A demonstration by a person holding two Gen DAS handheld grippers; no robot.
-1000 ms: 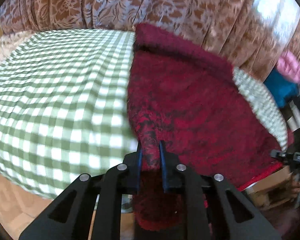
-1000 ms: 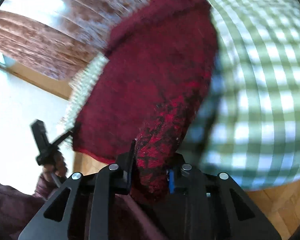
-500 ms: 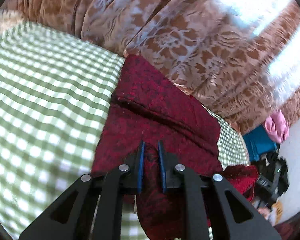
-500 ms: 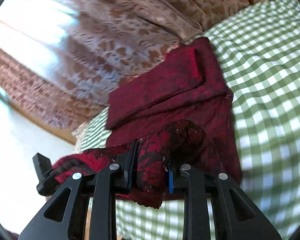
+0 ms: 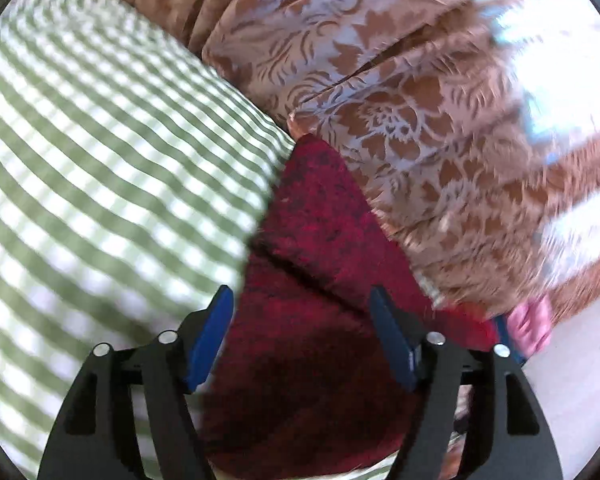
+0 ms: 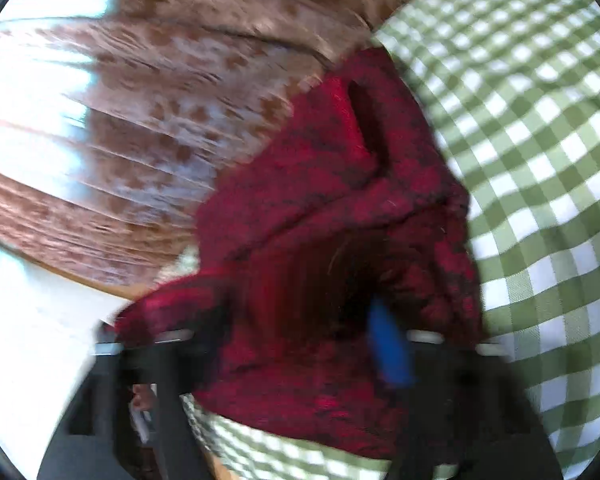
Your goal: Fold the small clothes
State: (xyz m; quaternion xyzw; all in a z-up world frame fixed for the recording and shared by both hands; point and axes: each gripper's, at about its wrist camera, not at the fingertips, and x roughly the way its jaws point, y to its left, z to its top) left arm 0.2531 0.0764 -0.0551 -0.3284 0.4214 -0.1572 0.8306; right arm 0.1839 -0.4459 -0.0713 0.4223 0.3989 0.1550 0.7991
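Both jaws of mine have just been opening and now stand wide, gripping nothing. Between the blue pads (image 5: 210, 340) of my left jaws (image 5: 302, 304) the dark red garment (image 5: 312, 264) lies flat on the green checked bench cloth (image 5: 100, 168), its folded edge running across just beyond the tips; neither pad presses it. Ahead of those jaws hangs the brown patterned curtain (image 5: 412, 120). My right jaws (image 6: 300, 320) are blurred, and the same garment lies bunched between and over them, draped on the left finger, one blue pad (image 6: 388, 344) showing beside the cloth. Whether that pad touches the fabric I cannot tell.
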